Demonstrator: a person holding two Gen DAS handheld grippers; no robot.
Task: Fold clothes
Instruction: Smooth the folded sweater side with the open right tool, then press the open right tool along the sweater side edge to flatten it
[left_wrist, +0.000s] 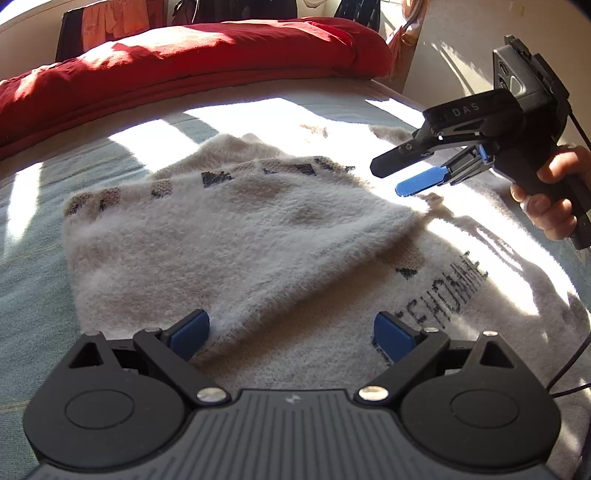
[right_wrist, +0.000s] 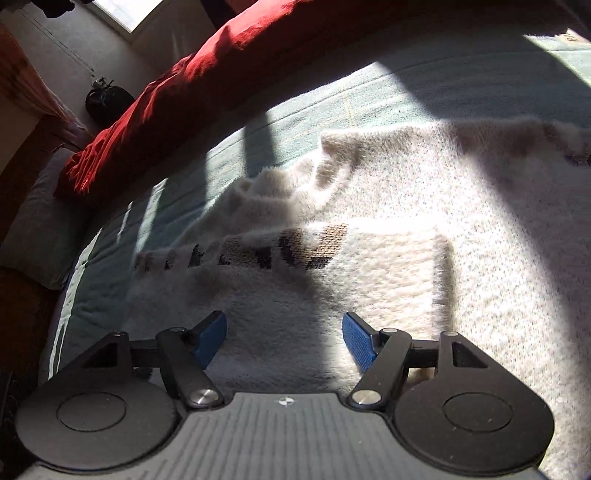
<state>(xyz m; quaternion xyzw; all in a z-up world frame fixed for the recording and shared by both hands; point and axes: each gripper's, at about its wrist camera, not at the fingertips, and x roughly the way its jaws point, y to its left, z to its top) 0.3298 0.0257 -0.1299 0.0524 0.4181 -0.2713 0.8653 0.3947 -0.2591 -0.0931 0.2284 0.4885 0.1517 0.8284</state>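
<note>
- Fuzzy cream knit, a sweater (left_wrist: 229, 236) with dark and tan blocks along one band and dark lettering across its body, lies spread on a pale green quilted bedspread (left_wrist: 33, 295).
- One part of the sweater is folded over the rest, making a slanted flap whose edge runs down toward the left gripper (left_wrist: 291, 332).
- The left gripper sits low over the near edge of the sweater, its blue-padded fingers (left_wrist: 192, 332) spread wide with nothing between them.
- The right gripper (left_wrist: 393, 179) shows in the left wrist view at the upper right, above the sweater, held by a hand (left_wrist: 554, 192) around its black grip.
- Its black finger and blue finger point left with a clear gap between them, and nothing is clamped.
- In the right wrist view the same right gripper (right_wrist: 284, 339) has its blue pads (right_wrist: 356, 339) wide apart over the knit, just short of the patterned band (right_wrist: 280, 251).
- A red blanket (left_wrist: 184, 70) is bunched along the far side of the bed.
- Strong sunlight and hard shadows cross the sweater and the bedspread.
- A dark round object (right_wrist: 107, 103) stands by the wall beyond the bed; what it is cannot be told.
</note>
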